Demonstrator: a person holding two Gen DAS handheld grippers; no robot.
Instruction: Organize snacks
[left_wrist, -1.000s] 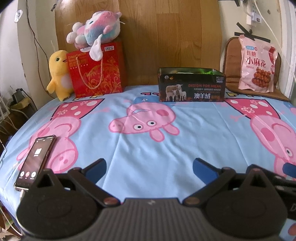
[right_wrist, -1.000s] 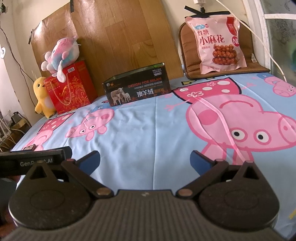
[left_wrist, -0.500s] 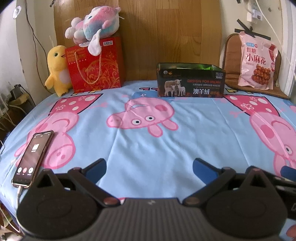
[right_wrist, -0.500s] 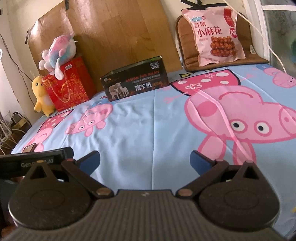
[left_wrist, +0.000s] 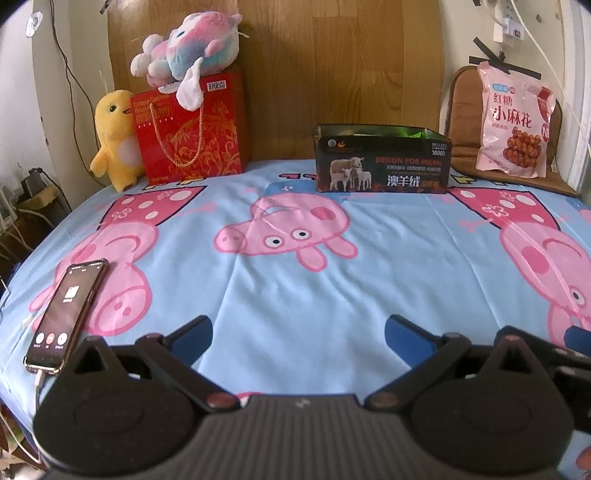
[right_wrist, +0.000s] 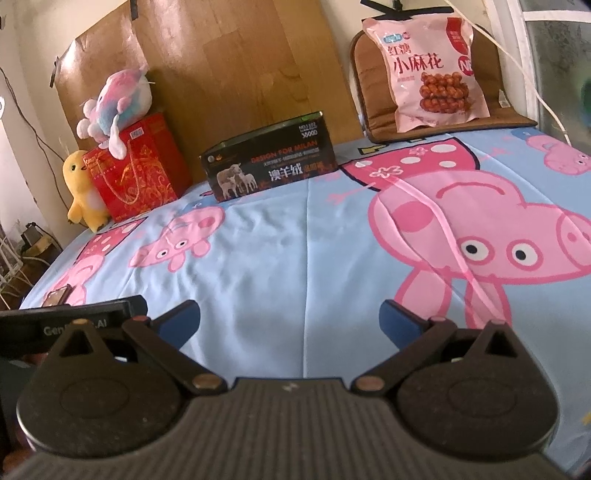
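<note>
A pink snack bag (left_wrist: 515, 122) (right_wrist: 430, 68) leans upright on a brown cushion at the back right of the bed. A dark open-topped box with sheep pictures (left_wrist: 382, 164) (right_wrist: 271, 162) stands at the back middle, against the wooden board. My left gripper (left_wrist: 299, 336) hovers open over the near edge of the bed, nothing between its blue-tipped fingers. Just as empty, my right gripper (right_wrist: 290, 319) stands open to its right, and the left gripper's body shows at the lower left of the right wrist view.
A phone (left_wrist: 66, 314) with a cable lies on the sheet near the front left edge. At the back left stand a red gift bag (left_wrist: 190, 127) topped by a pastel plush (left_wrist: 186, 55) and a yellow duck plush (left_wrist: 112, 136). The blue cartoon-pig sheet (left_wrist: 295, 280) covers the bed.
Both views have pulled back and tilted slightly, so the box and snack bag look a bit farther off. Both grippers stay open and nothing on the bed has moved.
</note>
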